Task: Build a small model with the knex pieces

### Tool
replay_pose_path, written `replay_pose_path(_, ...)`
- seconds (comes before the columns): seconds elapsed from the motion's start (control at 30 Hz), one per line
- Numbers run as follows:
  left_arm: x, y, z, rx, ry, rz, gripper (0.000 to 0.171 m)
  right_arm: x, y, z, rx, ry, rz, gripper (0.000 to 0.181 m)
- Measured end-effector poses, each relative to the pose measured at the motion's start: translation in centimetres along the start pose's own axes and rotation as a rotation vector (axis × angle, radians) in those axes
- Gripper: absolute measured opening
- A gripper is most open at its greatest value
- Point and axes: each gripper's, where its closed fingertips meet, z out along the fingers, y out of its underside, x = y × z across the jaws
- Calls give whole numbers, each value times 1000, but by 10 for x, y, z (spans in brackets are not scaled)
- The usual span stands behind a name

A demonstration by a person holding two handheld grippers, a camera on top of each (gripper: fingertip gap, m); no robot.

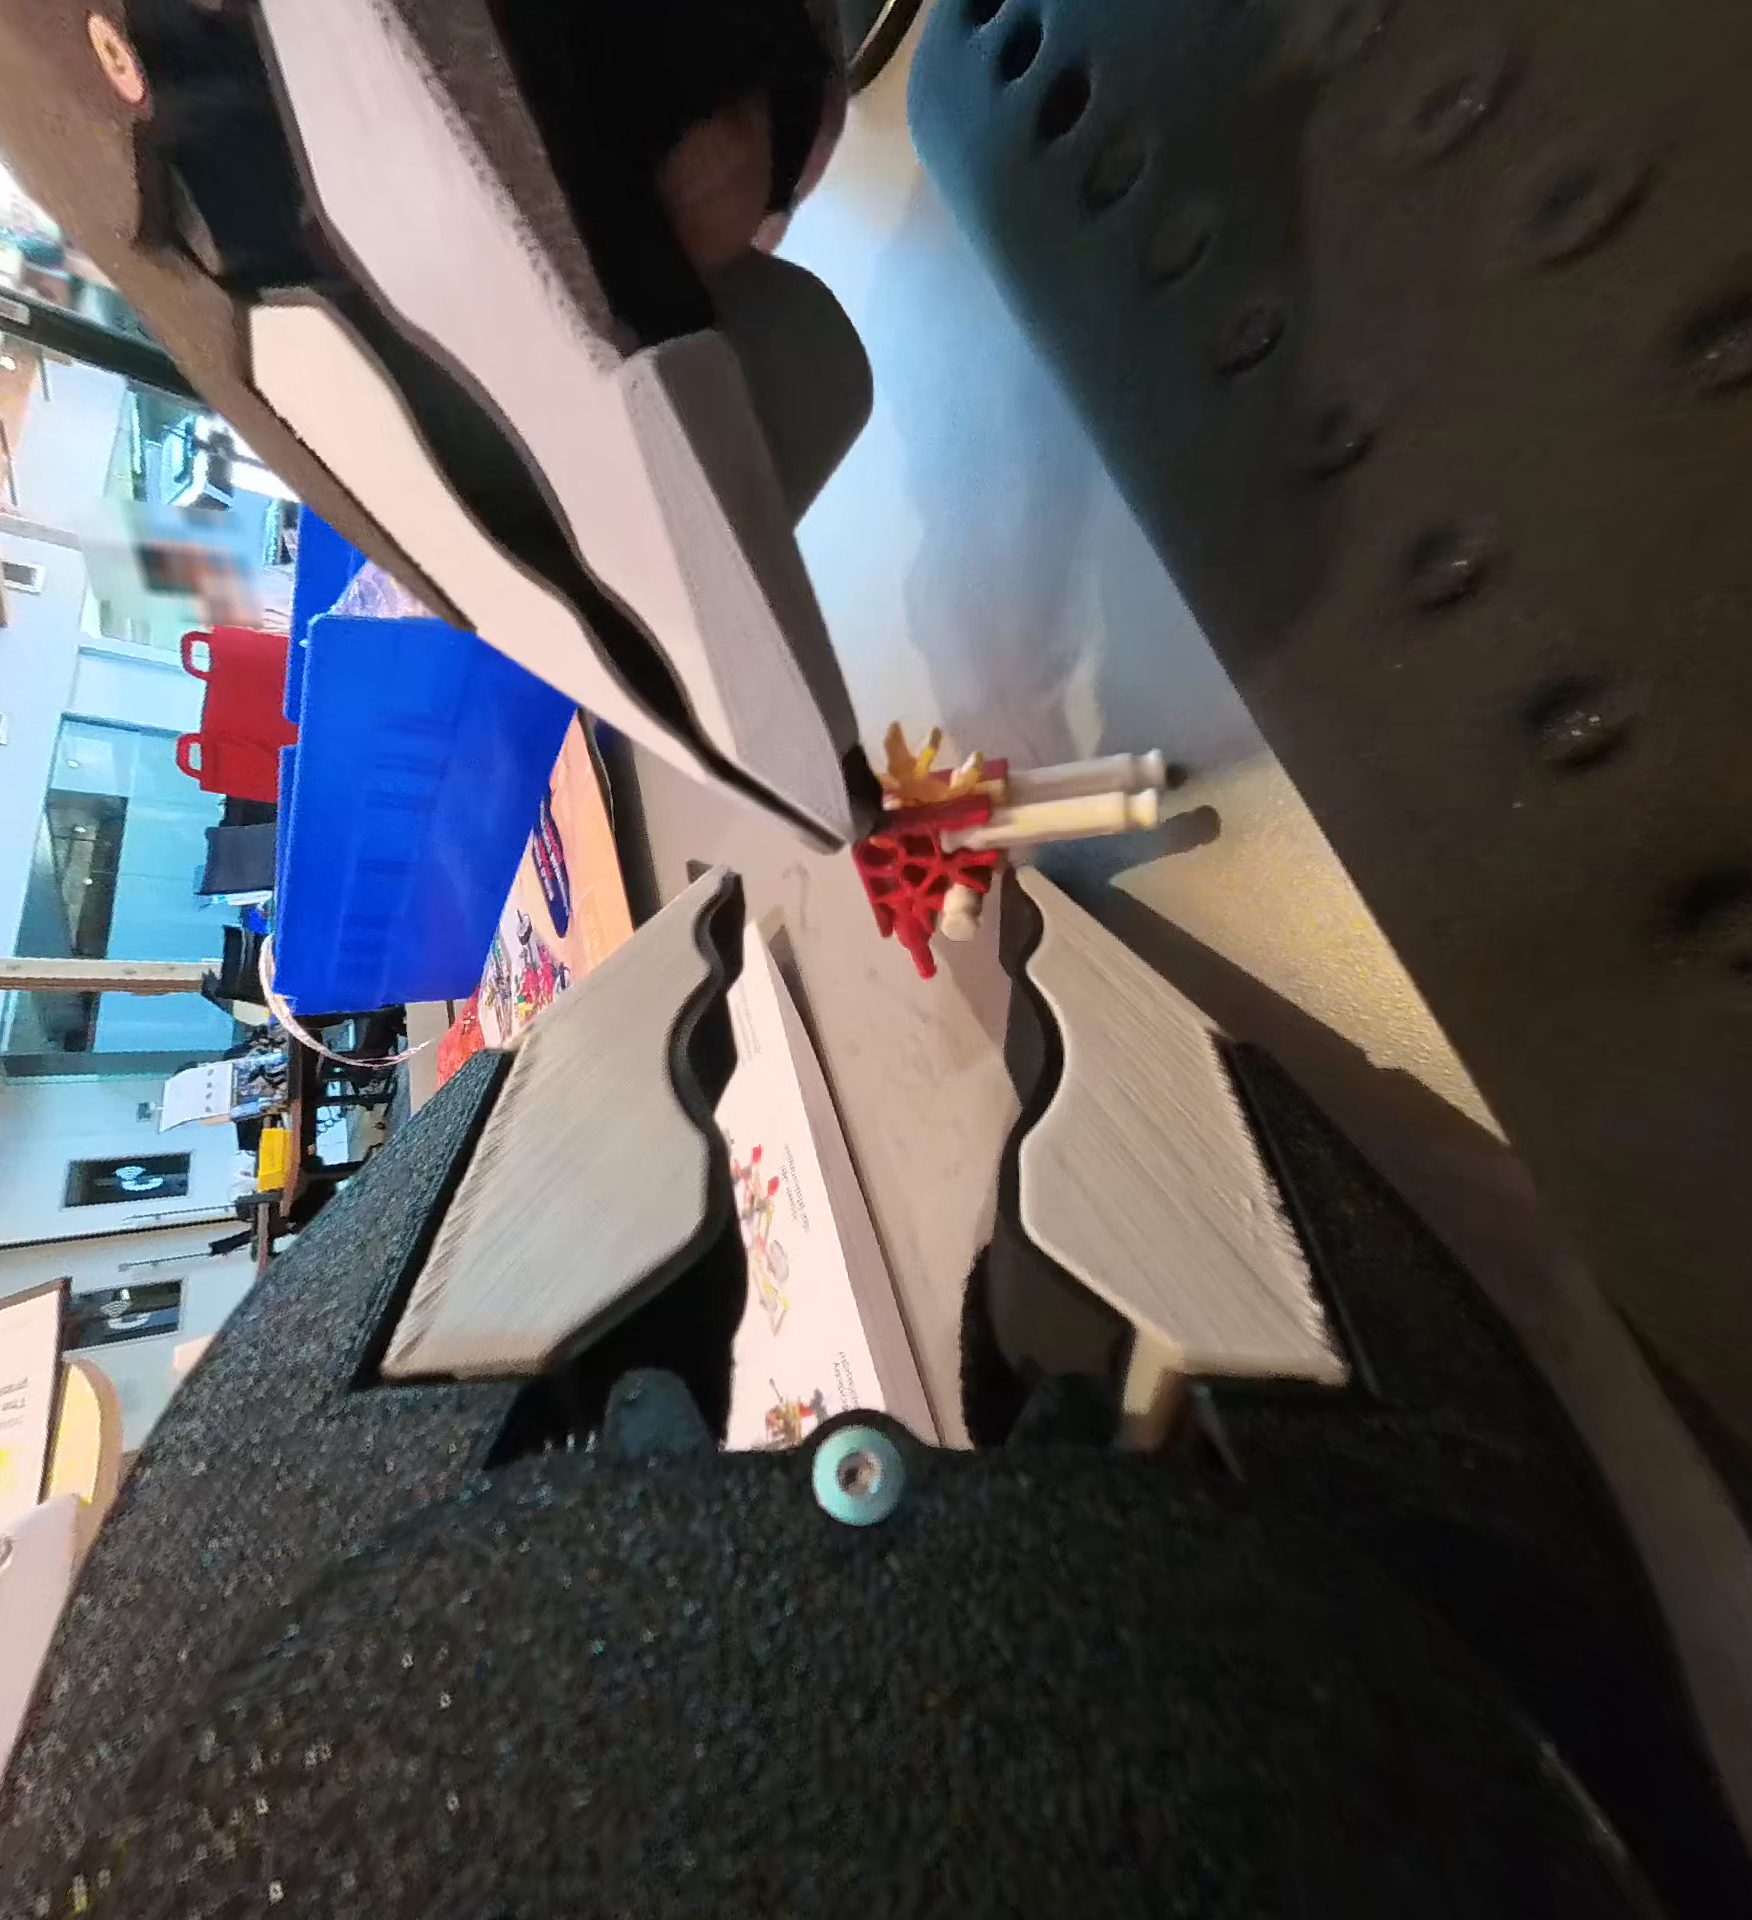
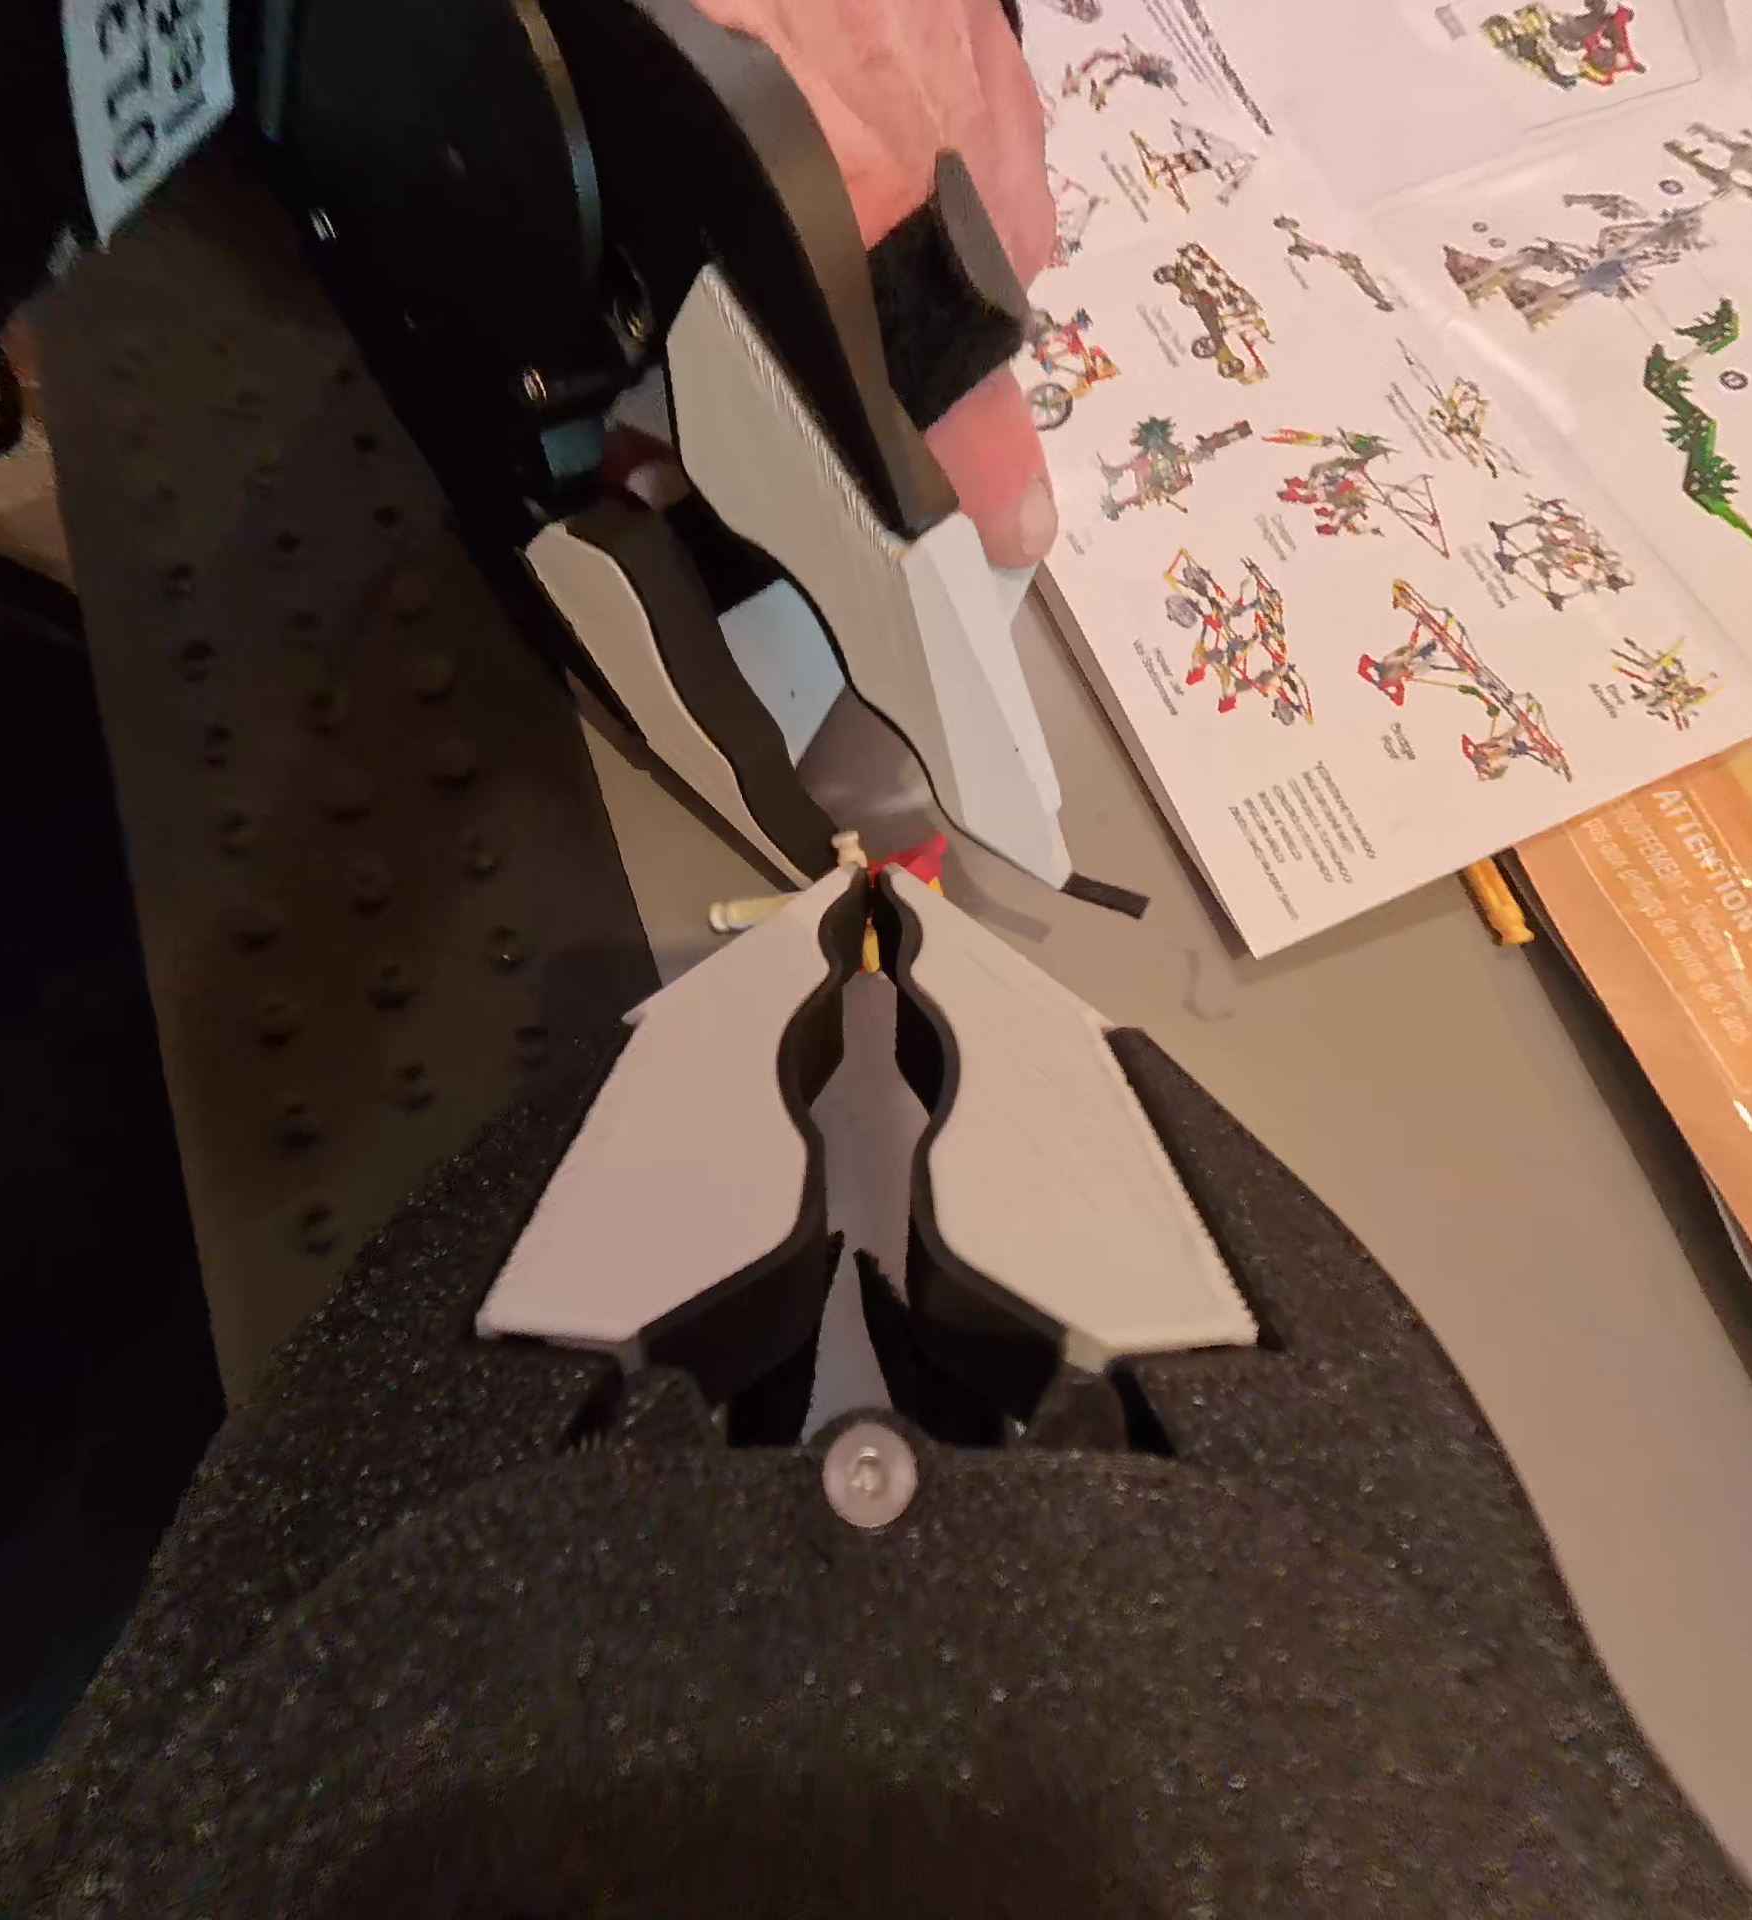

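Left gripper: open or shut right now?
Open. The left gripper shows a wide gap between its jaws; the red-and-white toy piece sits just ahead, ungrasped.

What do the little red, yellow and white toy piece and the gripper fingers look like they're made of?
Toy piece: looks like hard moulded plastic, a red lattice connector, yellow connector and smooth white rods with flanged ends. The right gripper is pinched on it.

Left gripper, open: its fingers look like 3D-printed grey plastic, going by the fine ridged lines, with black wavy inner pads, possibly rubber.
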Motion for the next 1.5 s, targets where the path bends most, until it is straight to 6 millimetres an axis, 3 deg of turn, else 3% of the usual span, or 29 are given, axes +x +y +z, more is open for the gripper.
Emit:
replay_pose_path(0.17, 8, 3, -2, 6, 12, -38, 34, -1, -6, 7, 3, -6, -18, 1)
replay_pose_path(0.3, 7, 4, -4, -4, 21, -56, 36, 2, -8, 10, 15, -22, -3, 1)
replay_pose_path(0.57, -4, 5, -3, -34, 33, -11, 56, 9, 1, 6, 68, -38, 106, 2)
replay_pose_path(0.8, -10, 16, -9, -89, 114, -88, 77, 12, 2, 8, 103, -57, 147, 2)
replay_pose_path(0.93, -8, 21, -15, -114, 126, -105, 80, 10, -1, 12, 103, -65, 132, 2)
replay_pose_path(1.07, -4, 32, -35, -147, 154, -217, 62, 9, -2, 13, 93, -49, 98, 2)
replay_pose_path(1.17, 7, 12, -45, -84, 210, -339, 46, 8, -1, 12, 82, -37, 75, 2)
replay_pose_path(1.2, 10, 8, -45, -84, 220, -368, 35, 7, -2, 13, 81, -36, 69, 2)
replay_pose_path(1.4, 14, -4, -40, -122, 216, -599, 12, 2, -3, 14, 68, -26, 38, 2)
replay_pose_path(1.5, 15, -6, -36, -135, 212, -674, 8, -2, -4, 14, 57, -20, 17, 1)
